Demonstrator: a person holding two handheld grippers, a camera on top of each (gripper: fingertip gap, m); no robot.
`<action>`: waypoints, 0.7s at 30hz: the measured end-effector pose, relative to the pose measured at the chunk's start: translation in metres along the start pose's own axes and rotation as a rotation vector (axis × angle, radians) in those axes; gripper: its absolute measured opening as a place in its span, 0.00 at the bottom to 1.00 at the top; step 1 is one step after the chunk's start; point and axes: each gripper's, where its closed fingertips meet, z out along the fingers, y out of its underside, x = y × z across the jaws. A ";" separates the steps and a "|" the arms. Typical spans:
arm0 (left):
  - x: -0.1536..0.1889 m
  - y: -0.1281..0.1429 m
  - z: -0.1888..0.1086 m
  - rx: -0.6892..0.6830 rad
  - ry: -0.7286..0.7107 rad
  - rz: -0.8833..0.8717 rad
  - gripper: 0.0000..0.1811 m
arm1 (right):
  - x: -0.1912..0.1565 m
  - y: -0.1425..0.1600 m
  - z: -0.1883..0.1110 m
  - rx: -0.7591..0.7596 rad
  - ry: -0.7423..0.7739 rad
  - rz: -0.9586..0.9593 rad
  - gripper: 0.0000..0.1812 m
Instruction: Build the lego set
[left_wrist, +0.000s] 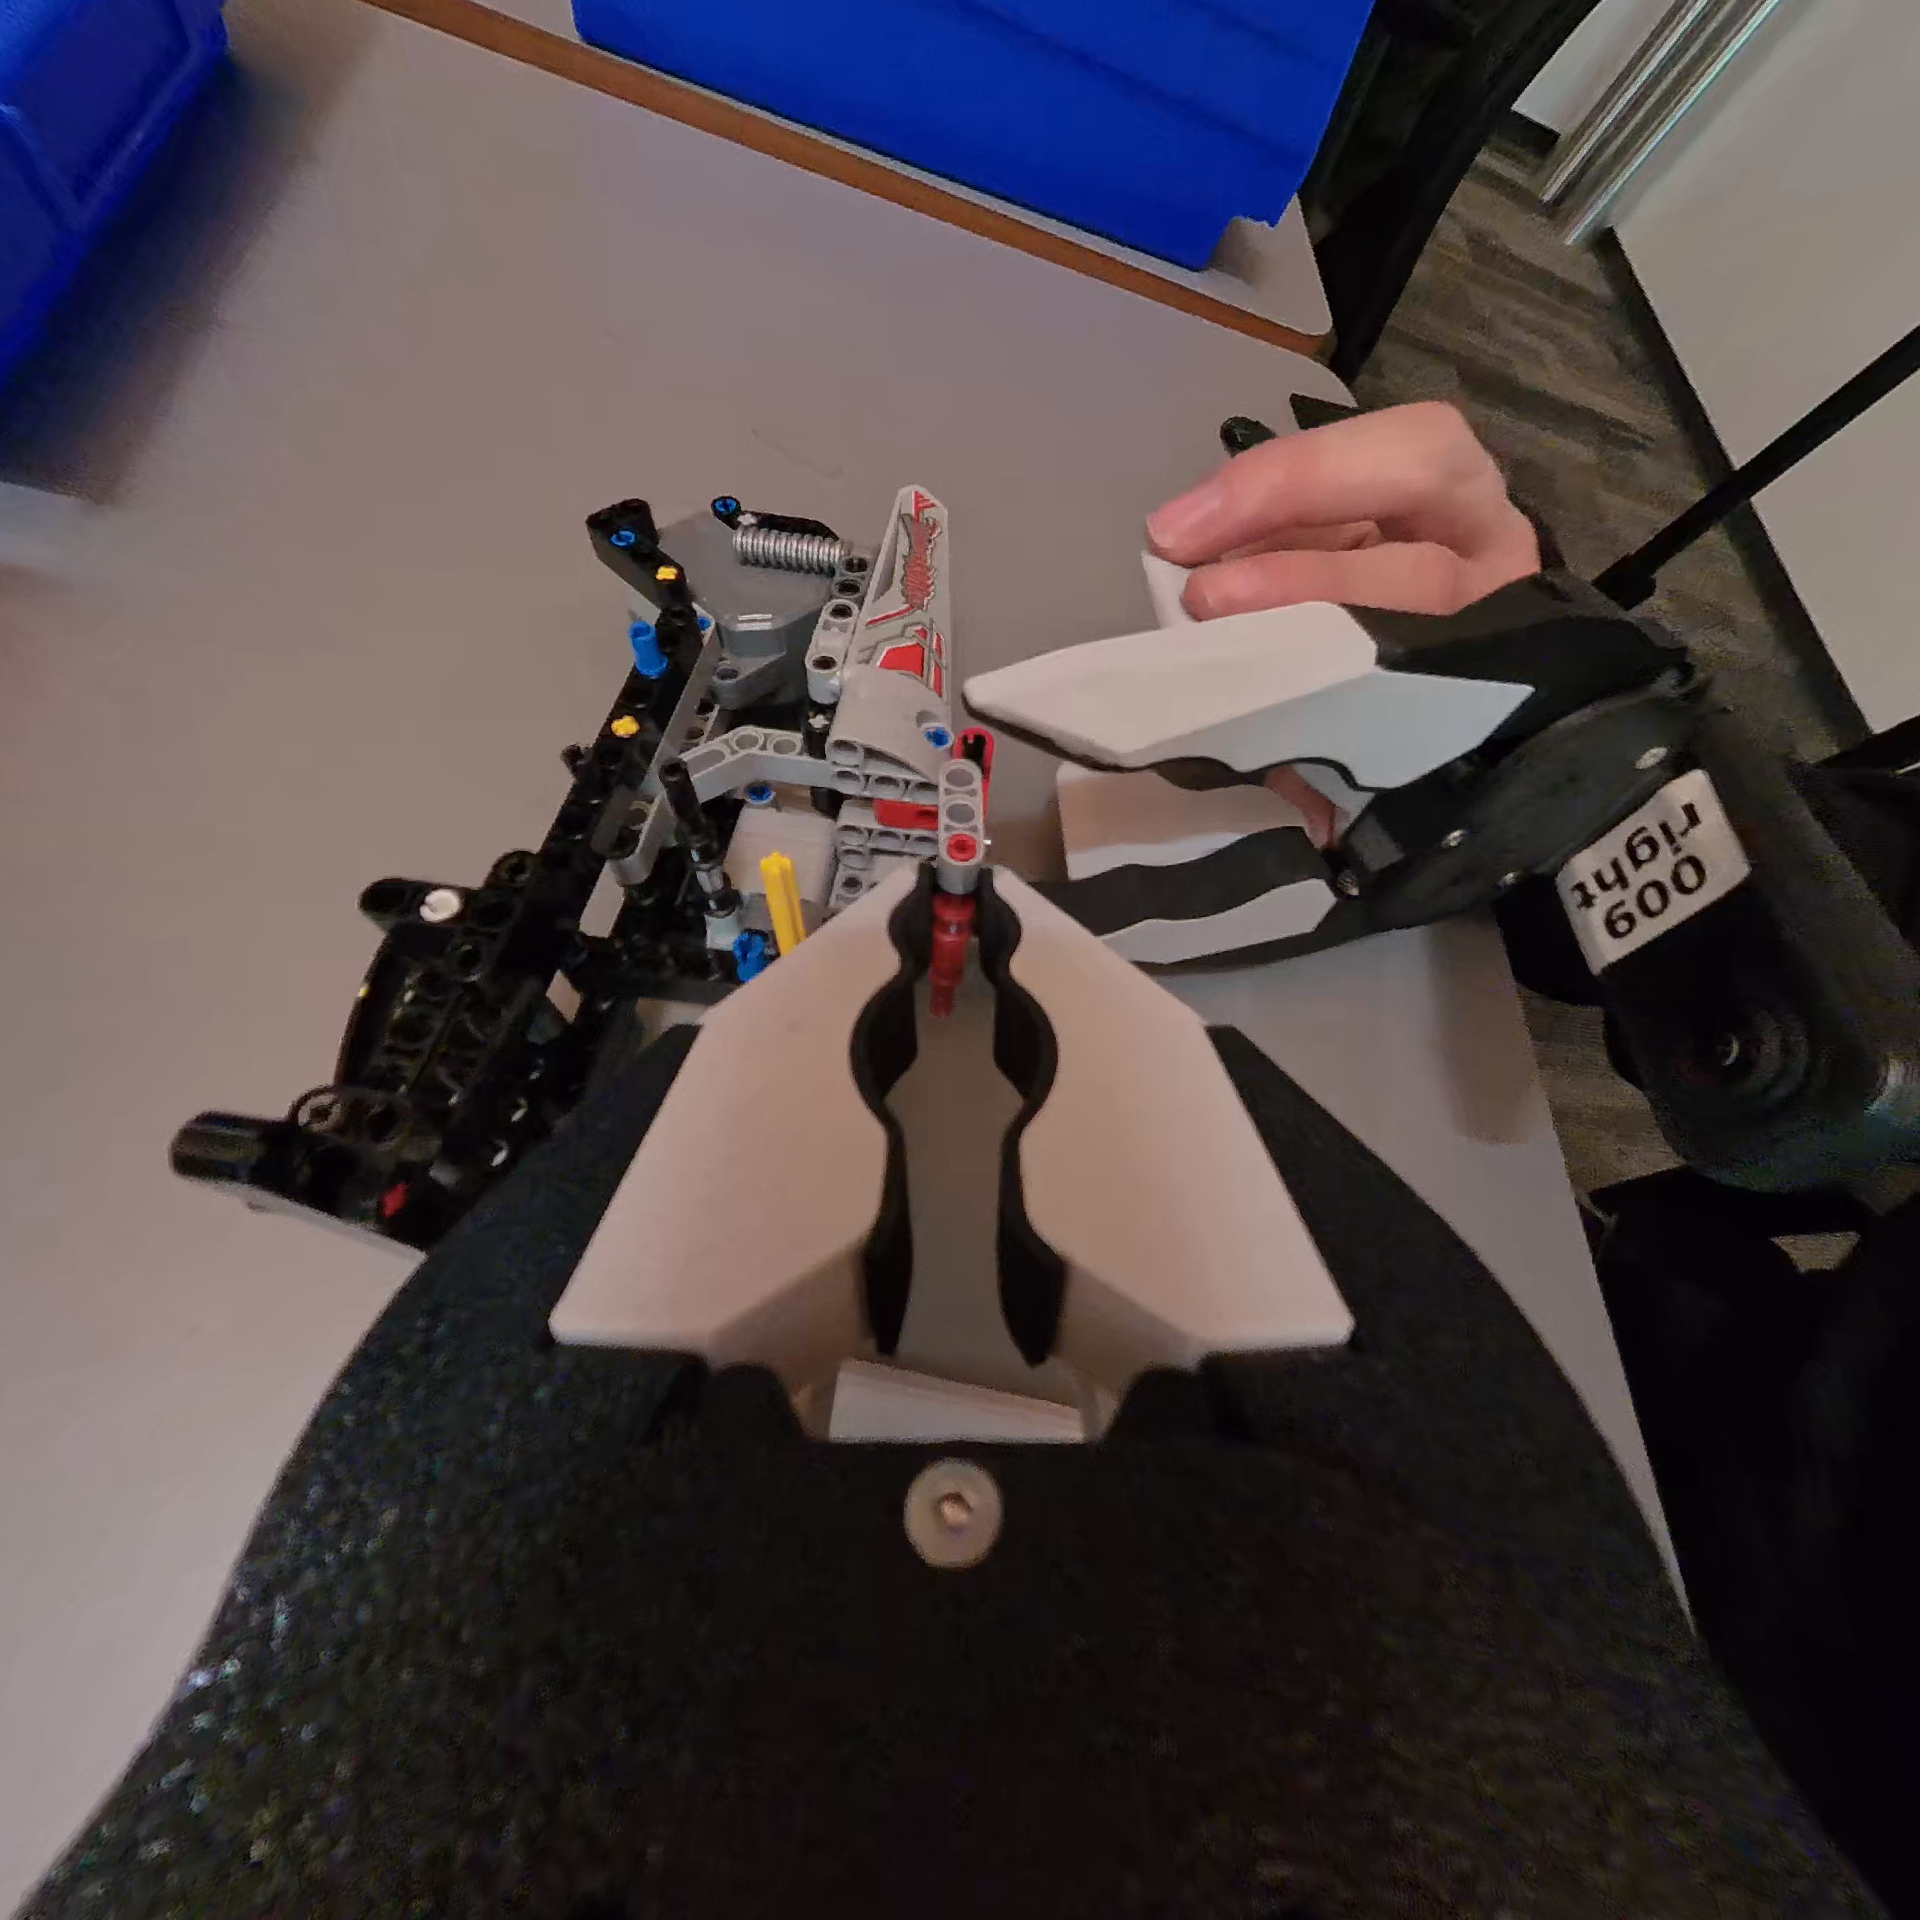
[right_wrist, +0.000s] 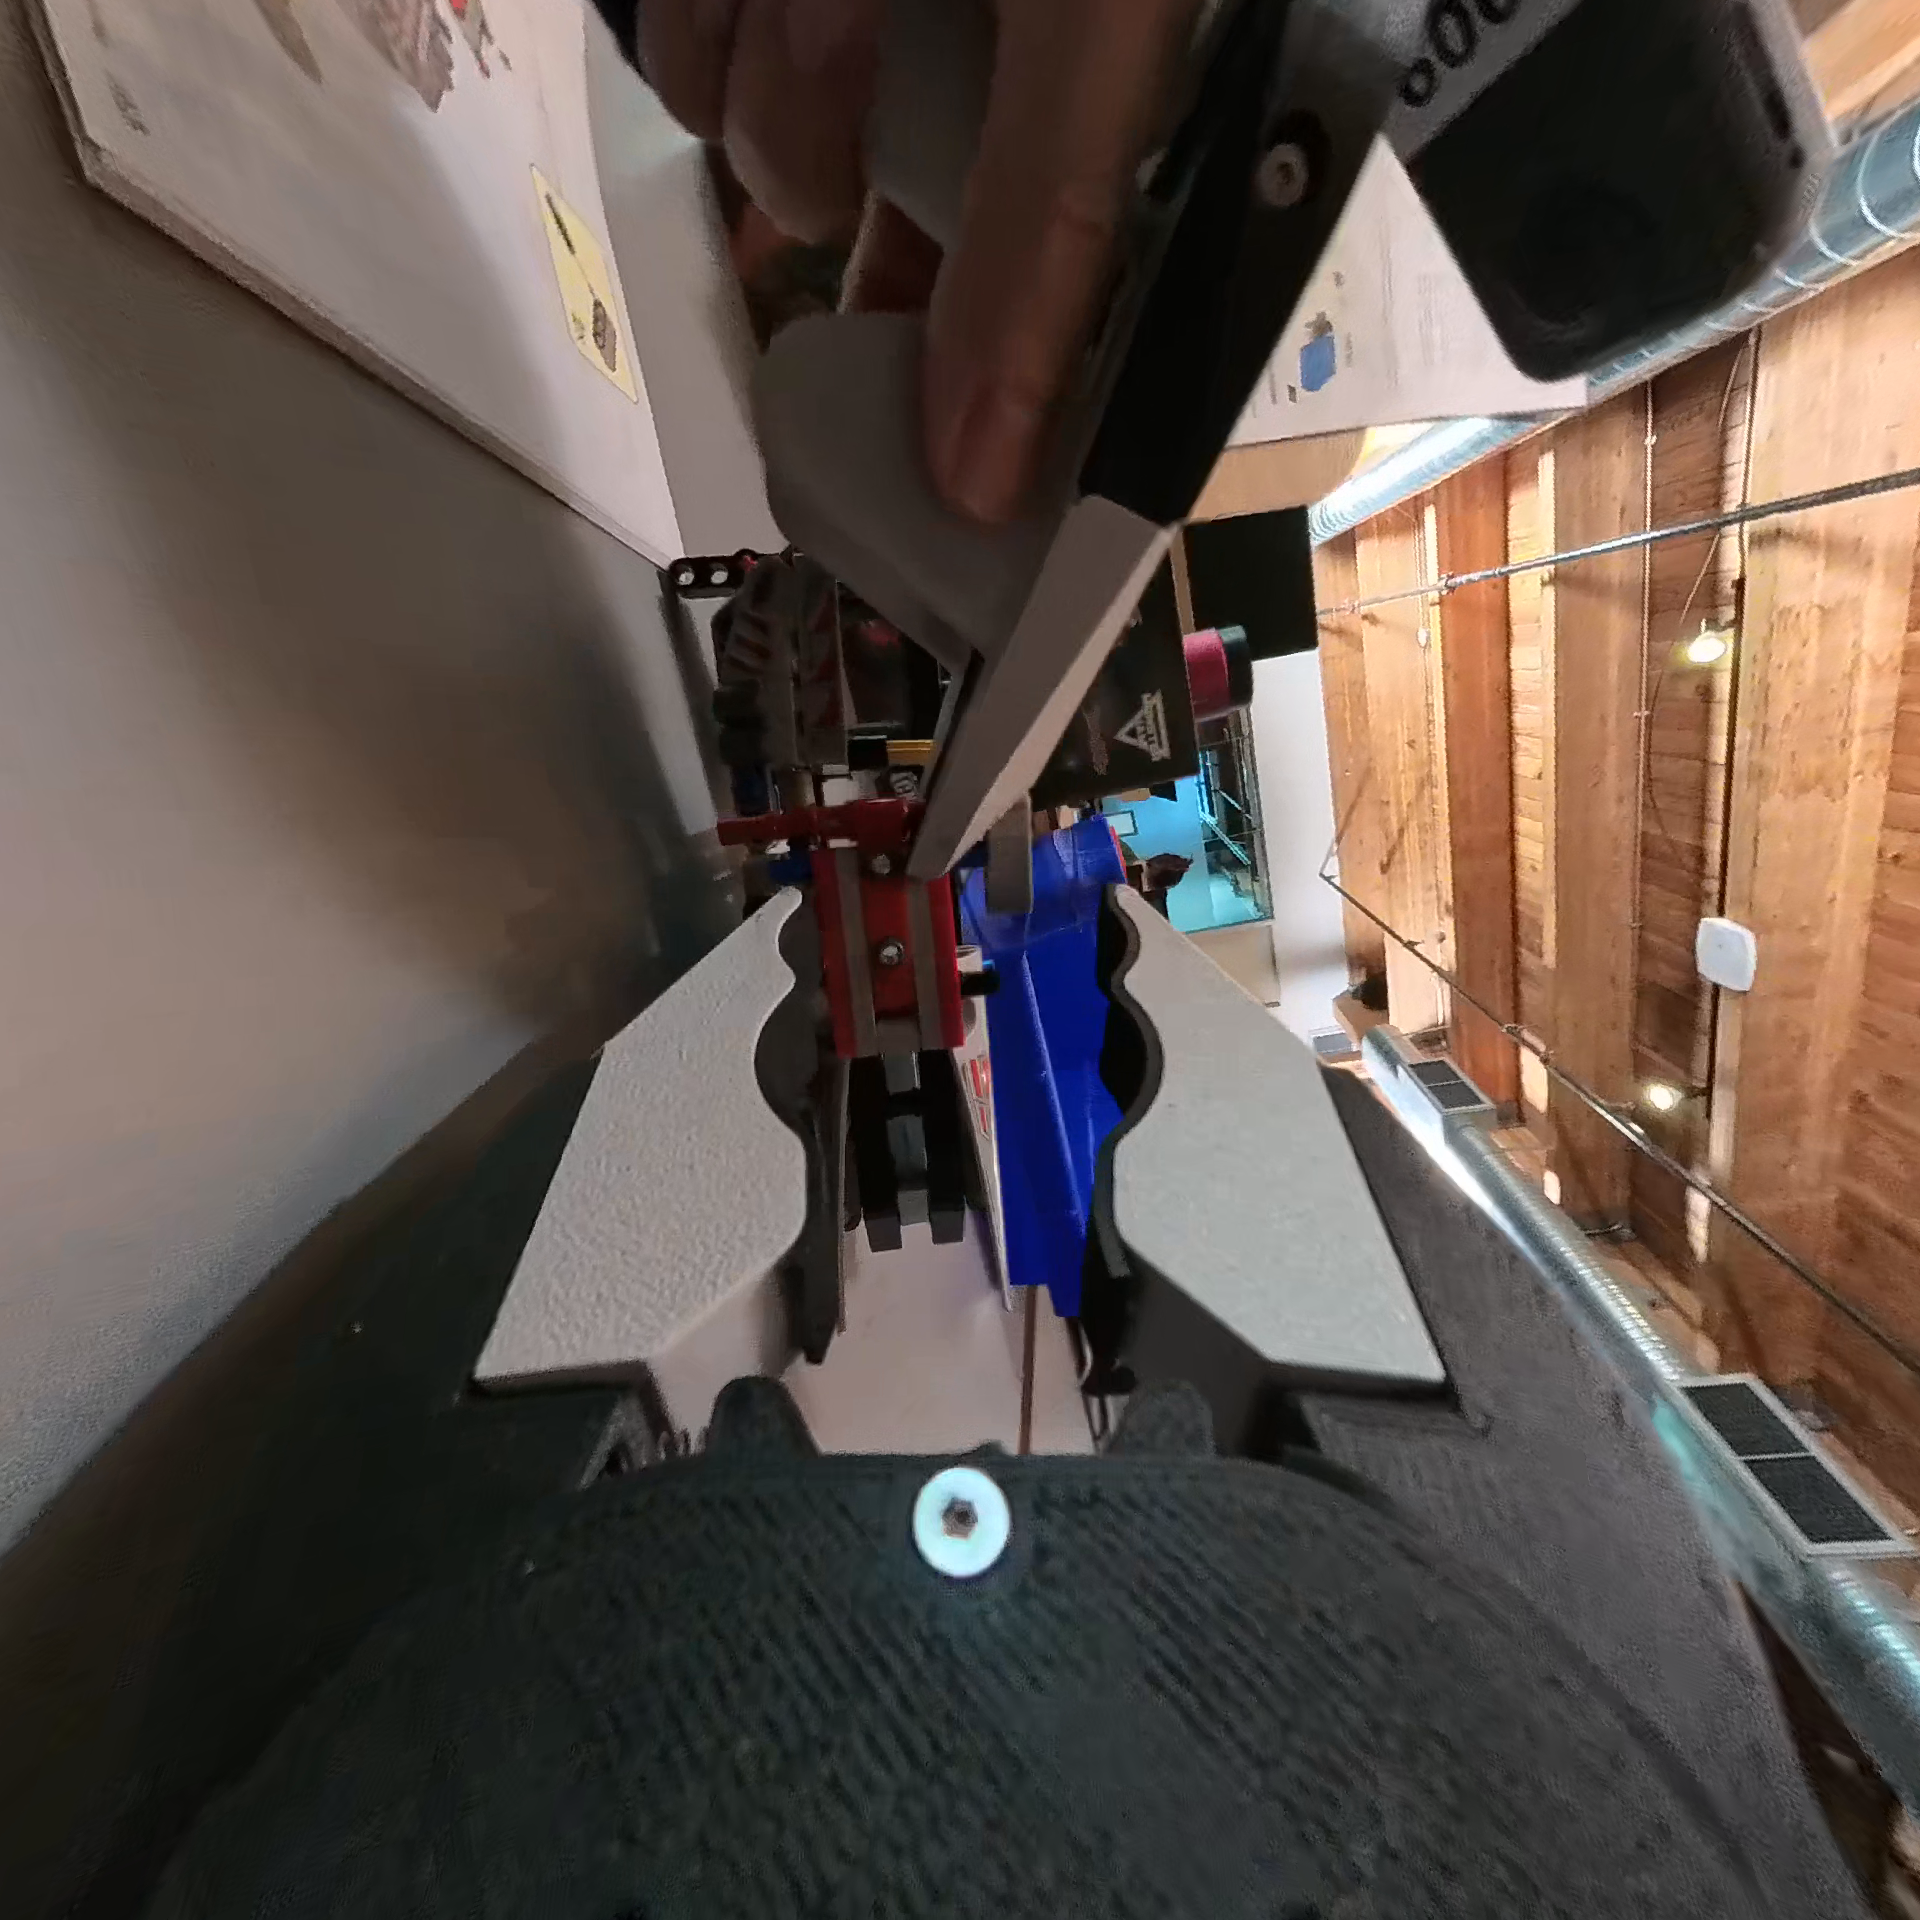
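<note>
In the left wrist view we see the left claw (left_wrist: 951, 914) pinched shut on a small red pin (left_wrist: 948, 951), whose far end meets a short grey beam (left_wrist: 961, 816) at the near edge of the lego model (left_wrist: 665, 790). That model, a black frame with grey beams, a silver spring (left_wrist: 784, 548) and a white-and-red panel (left_wrist: 902, 613), lies on the pale surface (left_wrist: 364, 416) just ahead and left of the claw tips. To the right, the right claw (left_wrist: 1023, 800) lies on its side with its jaws spread, its upper finger (left_wrist: 1174, 686) just beside the panel, and a hand (left_wrist: 1340, 509) grips its handle. In the right wrist view, rolled sideways, we find our own claw (right_wrist: 956, 914) wide open, with a red and grey section of the model (right_wrist: 888, 961) sitting between the fingers near the left one, without contact that we can make out. The left claw comes in from above, its tip at the red piece, and a blue bin (right_wrist: 1039, 1091) stands behind.
</note>
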 end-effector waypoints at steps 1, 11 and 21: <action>0.000 0.000 0.000 -0.002 -0.003 0.005 0.03 | 0.000 0.000 0.001 -0.007 0.005 -0.018 0.28; 0.000 0.002 -0.001 -0.015 -0.007 0.058 0.03 | -0.007 -0.001 0.002 -0.014 -0.037 -0.050 0.21; 0.010 -0.015 -0.040 0.162 -0.275 0.706 0.18 | -0.004 0.004 0.002 -0.026 -0.016 -0.051 0.21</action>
